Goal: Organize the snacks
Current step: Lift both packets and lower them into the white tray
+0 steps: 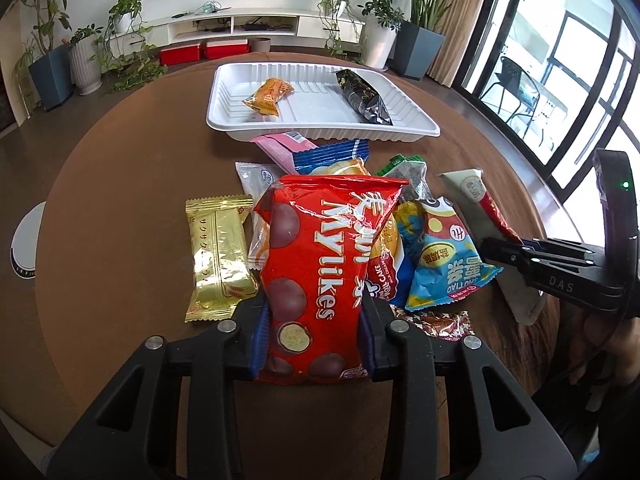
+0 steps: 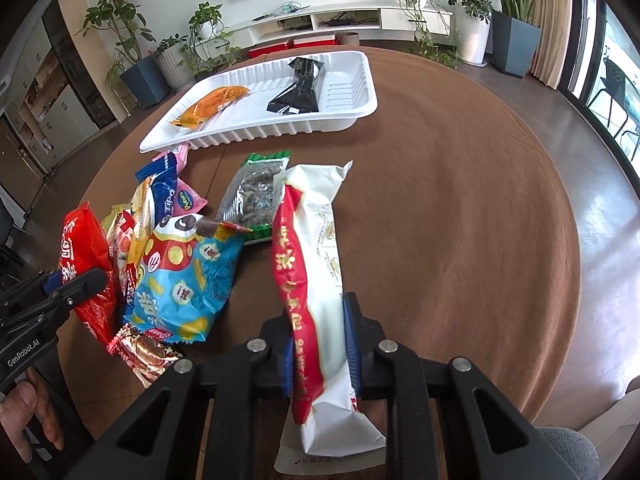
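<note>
In the left wrist view the left gripper (image 1: 314, 344) has its fingers clamped on a glossy red Mylikes chocolate-ball bag (image 1: 320, 276), the ribbed white plastic tray (image 1: 224, 92) on the brown round desk (image 1: 120, 208) well beyond the fingertips, while in the right wrist view the right gripper (image 2: 320, 344) pinches a long white-and-red snack packet (image 2: 316, 272) between its fingers.

Black tool (image 1: 314, 340), blue pads (image 1: 260, 340), silver screws.

Potted plants (image 1: 52, 40), TV unit (image 1: 240, 24) by bright windows (image 1: 580, 60).
</note>
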`<state>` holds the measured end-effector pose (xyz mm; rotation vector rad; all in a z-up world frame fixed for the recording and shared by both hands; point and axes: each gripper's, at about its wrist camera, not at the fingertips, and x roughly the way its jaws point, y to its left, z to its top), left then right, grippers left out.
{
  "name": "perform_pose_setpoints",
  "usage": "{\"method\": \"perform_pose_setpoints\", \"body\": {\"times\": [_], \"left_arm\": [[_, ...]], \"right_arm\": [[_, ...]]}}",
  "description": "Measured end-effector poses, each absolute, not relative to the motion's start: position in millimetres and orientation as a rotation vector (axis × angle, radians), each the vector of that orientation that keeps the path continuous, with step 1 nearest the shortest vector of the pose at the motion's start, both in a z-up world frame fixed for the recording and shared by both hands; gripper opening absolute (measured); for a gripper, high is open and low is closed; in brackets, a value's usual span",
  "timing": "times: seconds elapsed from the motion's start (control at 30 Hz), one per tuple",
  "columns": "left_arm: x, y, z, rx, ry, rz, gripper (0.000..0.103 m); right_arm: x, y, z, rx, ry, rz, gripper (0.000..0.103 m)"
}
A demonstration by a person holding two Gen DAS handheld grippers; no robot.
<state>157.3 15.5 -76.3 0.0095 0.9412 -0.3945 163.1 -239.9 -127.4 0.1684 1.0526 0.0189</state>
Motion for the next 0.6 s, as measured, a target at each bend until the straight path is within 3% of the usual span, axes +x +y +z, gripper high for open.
{"method": "perform_pose_setpoints", "body": {"times": [0.6], "left_arm": [[160.6,38.1,-39.2,-0.074,0.882,-0.383,0.032]], "right_arm": [[155.4,-250.1,-87.7,0.242,0.981,0.068,0.022]]}}
